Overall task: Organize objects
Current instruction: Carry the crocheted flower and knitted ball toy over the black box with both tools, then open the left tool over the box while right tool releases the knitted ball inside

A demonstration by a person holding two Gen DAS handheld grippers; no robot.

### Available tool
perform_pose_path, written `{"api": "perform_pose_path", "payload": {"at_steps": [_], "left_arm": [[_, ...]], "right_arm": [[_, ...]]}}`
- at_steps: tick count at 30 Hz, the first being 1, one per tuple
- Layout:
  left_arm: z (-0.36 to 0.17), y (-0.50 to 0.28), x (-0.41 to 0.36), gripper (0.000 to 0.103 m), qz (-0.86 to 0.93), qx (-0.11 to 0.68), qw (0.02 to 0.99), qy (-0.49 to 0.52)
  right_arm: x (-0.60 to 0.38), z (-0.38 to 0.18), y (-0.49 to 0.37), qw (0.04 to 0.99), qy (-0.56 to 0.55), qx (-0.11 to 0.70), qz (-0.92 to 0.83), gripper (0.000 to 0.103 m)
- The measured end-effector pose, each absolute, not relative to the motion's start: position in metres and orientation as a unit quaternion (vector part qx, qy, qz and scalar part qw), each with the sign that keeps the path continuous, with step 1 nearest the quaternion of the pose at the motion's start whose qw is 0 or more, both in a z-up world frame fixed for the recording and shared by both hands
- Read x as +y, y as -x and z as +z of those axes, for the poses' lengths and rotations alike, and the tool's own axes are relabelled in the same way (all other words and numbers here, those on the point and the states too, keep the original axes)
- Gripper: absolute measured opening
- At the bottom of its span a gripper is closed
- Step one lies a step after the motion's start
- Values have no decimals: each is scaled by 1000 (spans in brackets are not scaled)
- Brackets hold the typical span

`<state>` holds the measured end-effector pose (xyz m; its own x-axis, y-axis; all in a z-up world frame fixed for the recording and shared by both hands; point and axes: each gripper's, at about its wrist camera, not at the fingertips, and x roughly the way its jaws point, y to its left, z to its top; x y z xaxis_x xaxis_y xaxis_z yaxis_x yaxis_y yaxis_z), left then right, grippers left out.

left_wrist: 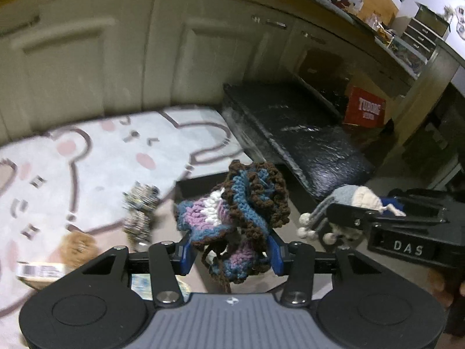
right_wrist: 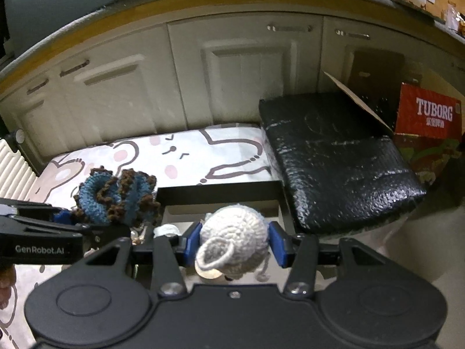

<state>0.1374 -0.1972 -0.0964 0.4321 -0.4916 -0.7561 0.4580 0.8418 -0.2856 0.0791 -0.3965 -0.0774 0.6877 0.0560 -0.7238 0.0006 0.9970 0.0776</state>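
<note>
Here, left claw [left_wrist: 229,251] clamped on crocheted piece [left_wrist: 232,206]; right claw [right_wrist: 235,242] on grey knit toy [right_wrist: 234,232]; both above black tray rim [right_wrist: 218,190].

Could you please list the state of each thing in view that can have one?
Left tongs: shut on the blue-brown crochet piece.
Right tongs: shut on the grey knitted toy.
Black box: open.
Cabinet doors: closed.
Tuborg carton: upright.

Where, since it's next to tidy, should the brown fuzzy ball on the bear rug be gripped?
Probably across the middle of the brown fuzzy ball, coming from above. It looks round and soft, lies on the rug, and shows no handle; a barcoded carton close beside it would crowd a sideways approach. The view is blurred.
</note>
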Motion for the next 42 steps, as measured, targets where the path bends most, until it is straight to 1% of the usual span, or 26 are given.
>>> {"api": "perform_pose_path", "payload": {"at_steps": [2, 6, 11, 13, 15, 16, 19, 27, 29, 31, 33, 38, 41, 42], "left_arm": [[-105, -141, -205, 50, -291, 471, 833, 18], [-123, -141, -223, 50, -305, 504, 808, -21], [-138, -144, -233, 51, -303, 528, 792, -49], [-138, -142, -234, 56, -310, 526, 790, -60], [-139, -139, -236, 76, -310, 524, 790, -72], [-138, -136, -237, 77, -310, 519, 792, -84], [-135, -133, -238, 77, -311, 507, 797, -108], [-130, -135, -231, 77, -294, 497, 810, -105], [-130, -139, -227, 77, -279, 491, 819, -106], [-129, -142, -225, 77, -267, 487, 825, -106], [-130, -145, -224, 77, -258, 486, 828, -108], [-137, -151, -227, 77, -240, 479, 835, -128], [-145, -154, -235, 77, -233, 477, 834, -151], [-148, -155, -238, 77, -232, 476, 833, -162]], "right_arm": [[-399, -81, -82, 915, -37, 402, 13, 51], [-401, -88, -88, 909, -40, 415, 11, 51], [-402, -98, -98, 897, -55, 438, 19, 51], [-400, -103, -102, 890, -57, 451, 22, 51], [-398, -106, -105, 883, -56, 465, 26, 51], [-397, -108, -106, 880, -56, 471, 27, 51], [-394, -113, -109, 874, -51, 483, 28, 51], [-393, -128, -116, 864, -52, 501, 25, 51], [-394, -131, -117, 859, -60, 507, 25, 54], [-395, -131, -117, 860, -63, 505, 21, 60], [-394, -129, -117, 862, -61, 503, 21, 60], [-394, -125, -116, 863, -53, 502, 20, 55], [-397, -125, -116, 863, -55, 502, 11, 51], [-398, -126, -117, 863, -56, 501, 8, 47]]}}
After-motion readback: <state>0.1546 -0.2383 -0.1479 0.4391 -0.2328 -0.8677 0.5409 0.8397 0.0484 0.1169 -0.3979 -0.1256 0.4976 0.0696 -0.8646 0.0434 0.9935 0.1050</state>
